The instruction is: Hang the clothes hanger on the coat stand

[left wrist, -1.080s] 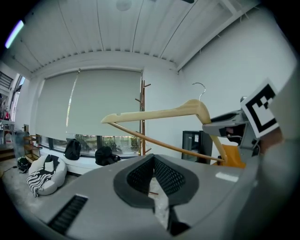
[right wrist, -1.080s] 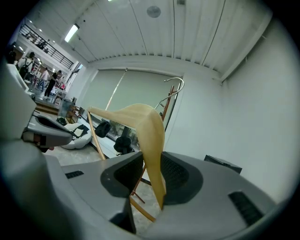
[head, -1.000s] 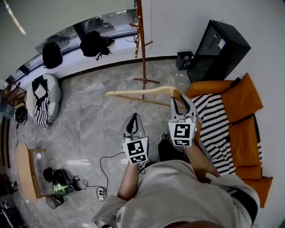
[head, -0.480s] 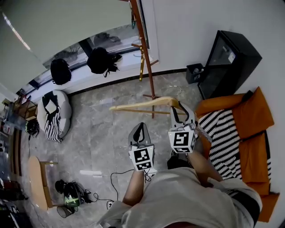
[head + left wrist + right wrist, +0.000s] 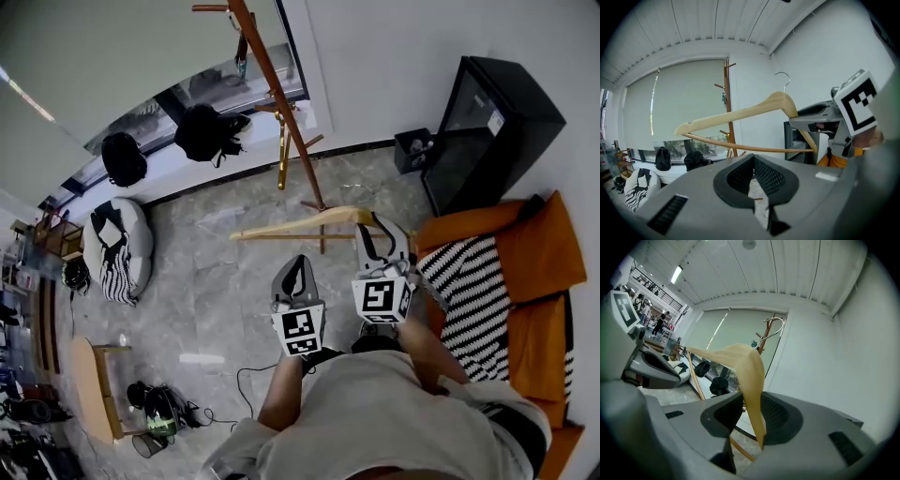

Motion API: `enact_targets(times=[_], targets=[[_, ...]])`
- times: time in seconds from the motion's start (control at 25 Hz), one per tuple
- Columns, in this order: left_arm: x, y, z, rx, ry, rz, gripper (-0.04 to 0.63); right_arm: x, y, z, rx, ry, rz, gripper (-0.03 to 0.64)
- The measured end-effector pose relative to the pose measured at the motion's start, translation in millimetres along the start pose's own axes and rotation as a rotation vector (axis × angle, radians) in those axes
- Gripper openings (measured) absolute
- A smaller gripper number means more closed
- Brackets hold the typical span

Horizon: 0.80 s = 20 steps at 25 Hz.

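On the floor at far left: low wooden table (image 5: 89, 389), hard against the picture's edge, cables and a dark bag beside it.
Next right: black-and-white striped cushion (image 5: 117, 248), close under the window ledge; two black bags (image 5: 202, 131) on the ledge.
Middle: bare grey stone floor (image 5: 206, 281), open between cushion and stand.
Coat stand (image 5: 264, 70): wooden pole slanting in the head view from top centre down to its feet near the wall; pegs at several heights.
Clothes hanger (image 5: 300, 223): pale wood, held roughly level in the air in front of the stand's foot; in the left gripper view, hook to the right of the pole and apart from the pegs.
Left gripper (image 5: 298, 264): jaws pressed together, nothing between them; near the hanger, clear of it.
Right gripper (image 5: 380, 232): jaws clamped on the hanger's right arm near its end.
Far right: black cabinet (image 5: 487, 131) against the wall; orange sofa (image 5: 534, 253) with striped throw (image 5: 469, 300), just beside the right gripper.
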<state>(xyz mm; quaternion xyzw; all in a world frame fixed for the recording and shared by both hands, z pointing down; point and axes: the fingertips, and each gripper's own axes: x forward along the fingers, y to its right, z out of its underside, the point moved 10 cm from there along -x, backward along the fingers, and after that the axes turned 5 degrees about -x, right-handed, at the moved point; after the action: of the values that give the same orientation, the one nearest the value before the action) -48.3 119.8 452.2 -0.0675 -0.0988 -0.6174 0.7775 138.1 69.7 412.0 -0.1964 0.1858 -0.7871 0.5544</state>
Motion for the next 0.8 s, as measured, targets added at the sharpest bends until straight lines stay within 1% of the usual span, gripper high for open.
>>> enact_targets(times=[0.12, 0.2, 0.28, 0.44, 0.56, 0.72, 0.76, 0.8], targets=[[17, 5, 5, -0.006, -0.030, 0.000, 0.008, 19, 9, 12, 0.004, -0.007, -0.010, 0.115], [25, 2, 3, 0.014, -0.043, -0.007, 0.008, 31, 11, 15, 0.012, -0.008, -0.023, 0.115], [34, -5, 0, 0.030, -0.048, -0.011, 0.008, 43, 12, 16, 0.014, -0.009, -0.030, 0.115], [55, -28, -3, 0.034, -0.061, -0.016, 0.008, 70, 15, 16, -0.001, -0.018, -0.051, 0.115], [69, -46, -9, 0.073, -0.064, -0.020, 0.008, 93, 18, 14, -0.034, -0.019, -0.048, 0.115], [81, -71, -17, 0.096, -0.064, -0.005, 0.008, 122, 20, 1, -0.090, -0.024, -0.043, 0.115], [82, -78, -21, 0.123, -0.058, -0.013, 0.008, 129, 20, -4, -0.114, -0.022, -0.043, 0.115], [84, -83, -25, 0.173, -0.053, -0.028, 0.008, 136, 18, -8, -0.142, -0.020, -0.041, 0.115]])
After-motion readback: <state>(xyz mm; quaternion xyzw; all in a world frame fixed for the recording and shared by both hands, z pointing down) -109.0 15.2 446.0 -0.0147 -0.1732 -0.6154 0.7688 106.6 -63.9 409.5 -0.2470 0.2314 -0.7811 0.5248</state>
